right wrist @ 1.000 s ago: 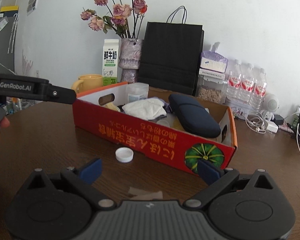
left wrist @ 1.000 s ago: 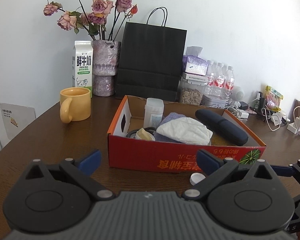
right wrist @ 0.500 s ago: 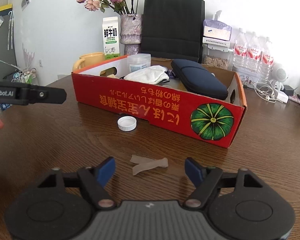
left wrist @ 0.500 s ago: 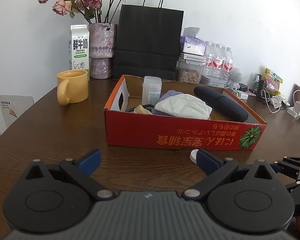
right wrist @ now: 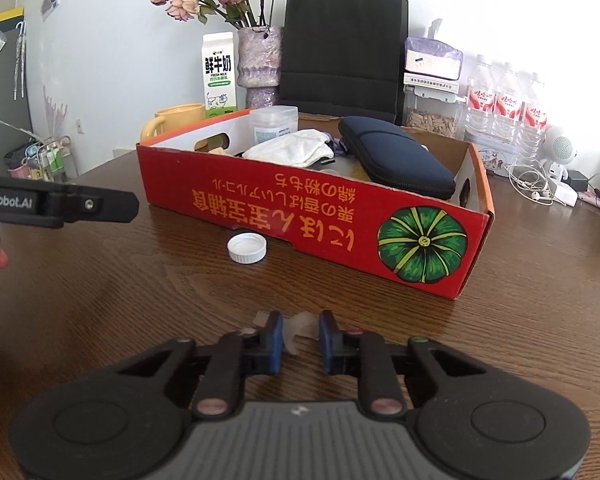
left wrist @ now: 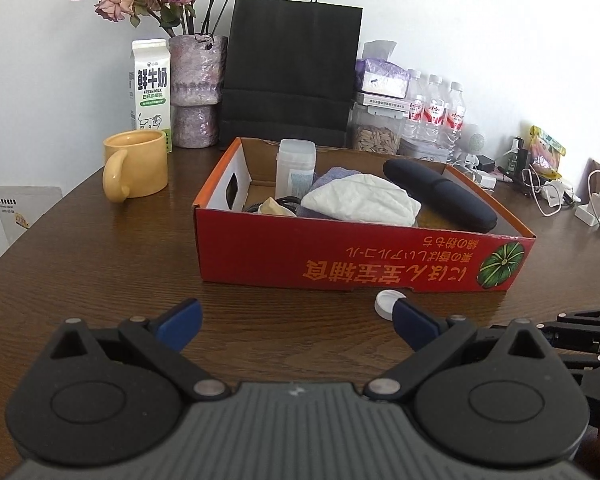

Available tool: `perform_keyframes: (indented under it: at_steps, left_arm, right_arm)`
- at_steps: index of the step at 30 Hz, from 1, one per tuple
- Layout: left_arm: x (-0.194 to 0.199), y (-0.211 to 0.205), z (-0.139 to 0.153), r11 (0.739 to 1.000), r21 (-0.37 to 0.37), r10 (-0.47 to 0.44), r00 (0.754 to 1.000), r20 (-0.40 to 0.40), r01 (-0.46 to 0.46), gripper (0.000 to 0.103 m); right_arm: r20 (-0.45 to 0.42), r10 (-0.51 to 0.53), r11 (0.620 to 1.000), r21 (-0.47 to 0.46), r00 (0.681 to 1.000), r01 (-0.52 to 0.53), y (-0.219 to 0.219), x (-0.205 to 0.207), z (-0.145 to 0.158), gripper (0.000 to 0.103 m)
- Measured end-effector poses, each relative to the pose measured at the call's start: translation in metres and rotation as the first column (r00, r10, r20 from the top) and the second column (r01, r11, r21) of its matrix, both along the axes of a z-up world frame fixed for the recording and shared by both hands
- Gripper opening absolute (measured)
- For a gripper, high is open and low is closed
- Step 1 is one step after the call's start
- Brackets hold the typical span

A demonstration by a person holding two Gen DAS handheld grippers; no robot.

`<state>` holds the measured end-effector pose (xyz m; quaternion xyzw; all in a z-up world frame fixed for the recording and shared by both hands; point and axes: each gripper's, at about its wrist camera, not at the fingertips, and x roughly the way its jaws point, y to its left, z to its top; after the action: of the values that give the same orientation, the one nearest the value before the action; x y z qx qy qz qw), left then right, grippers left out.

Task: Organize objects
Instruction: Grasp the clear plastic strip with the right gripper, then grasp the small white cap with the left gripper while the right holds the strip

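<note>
Cardboard box (right wrist: 300,216), red with a green pumpkin printed on its near wall, sits on the brown table (right wrist: 520,300) and already holds a dark zip case (right wrist: 396,156), a white cloth (right wrist: 292,148) and a clear plastic tub (right wrist: 272,124). It is the largest thing we could upset: if we swing in low toward it, a finger could catch the near wall and shove the whole box toward the yellow mug (left wrist: 136,164), the vase (left wrist: 198,88) and the milk carton (left wrist: 150,88) behind it.

Next down in size, our left gripper (left wrist: 296,320) hangs spread wide and empty, its right finger just in front of the white bottle cap (right wrist: 247,248), which lies on the table just beside the box's near wall. We judge that a careless nudge could roll the cap under the box's edge.

Smallest is the pale translucent scrap (right wrist: 300,330) on the table in front of the box. Our right gripper (right wrist: 300,344) has its blue pads narrowed to either side of it; whether they already touch it we cannot tell. The scrap looks thin and limp, so we risk pinching only an edge and losing it on the lift, or scraping the pads along the wood.
</note>
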<state>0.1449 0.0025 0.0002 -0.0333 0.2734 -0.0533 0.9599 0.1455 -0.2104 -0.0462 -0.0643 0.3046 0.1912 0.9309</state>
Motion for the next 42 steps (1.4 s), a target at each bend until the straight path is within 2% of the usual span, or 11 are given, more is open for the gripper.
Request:
perform_keyframes:
  at_steps: [2,7,15,22,31,38,40,41,42]
  left_arm:
    - [0.001,-0.002,-0.001,1.0,0.003,-0.004,1.0,-0.003,0.004,0.103]
    - [0.007,-0.009,-0.004,1.0,0.014,-0.016,1.0,-0.018,0.016,0.103]
    - [0.024,-0.031,-0.01,0.997,0.041,-0.069,0.996,-0.061,0.072,0.103]
    - [0.045,-0.058,-0.018,0.989,0.084,-0.11,0.99,-0.088,0.118,0.103]
    - [0.068,-0.074,-0.032,0.993,0.07,-0.081,0.986,-0.142,0.092,0.1]
    - [0.071,-0.081,-0.034,0.994,0.065,-0.08,0.987,-0.139,0.089,0.089]
    - [0.069,-0.084,-0.033,0.993,0.073,-0.084,0.988,-0.13,0.095,0.078]
    - [0.068,-0.084,-0.032,0.993,0.073,-0.088,0.988,-0.125,0.097,0.067]
    - [0.067,-0.085,-0.032,0.992,0.071,-0.092,0.989,-0.119,0.1,0.048]
  right_arm:
    - [0.009,0.006,1.0,0.012,1.0,-0.006,-0.002,-0.001,0.001,0.003]
    - [0.073,-0.007,0.998,0.064,0.997,0.002,-0.009,-0.009,0.007,0.003]
    - [0.165,-0.123,0.983,0.158,0.979,0.097,-0.029,-0.019,0.014,0.003]
    - [0.197,-0.18,0.965,0.223,0.964,0.135,-0.044,-0.022,0.017,0.003]
    - [0.221,-0.221,0.952,0.26,0.95,0.161,-0.051,-0.025,0.017,0.003]
    - [0.225,-0.219,0.952,0.261,0.949,0.157,-0.05,-0.025,0.018,0.003]
    - [0.225,-0.218,0.953,0.261,0.95,0.157,-0.05,-0.026,0.018,0.003]
    - [0.225,-0.218,0.953,0.261,0.95,0.156,-0.05,-0.026,0.018,0.003]
    - [0.225,-0.218,0.953,0.261,0.95,0.157,-0.05,-0.025,0.018,0.003]
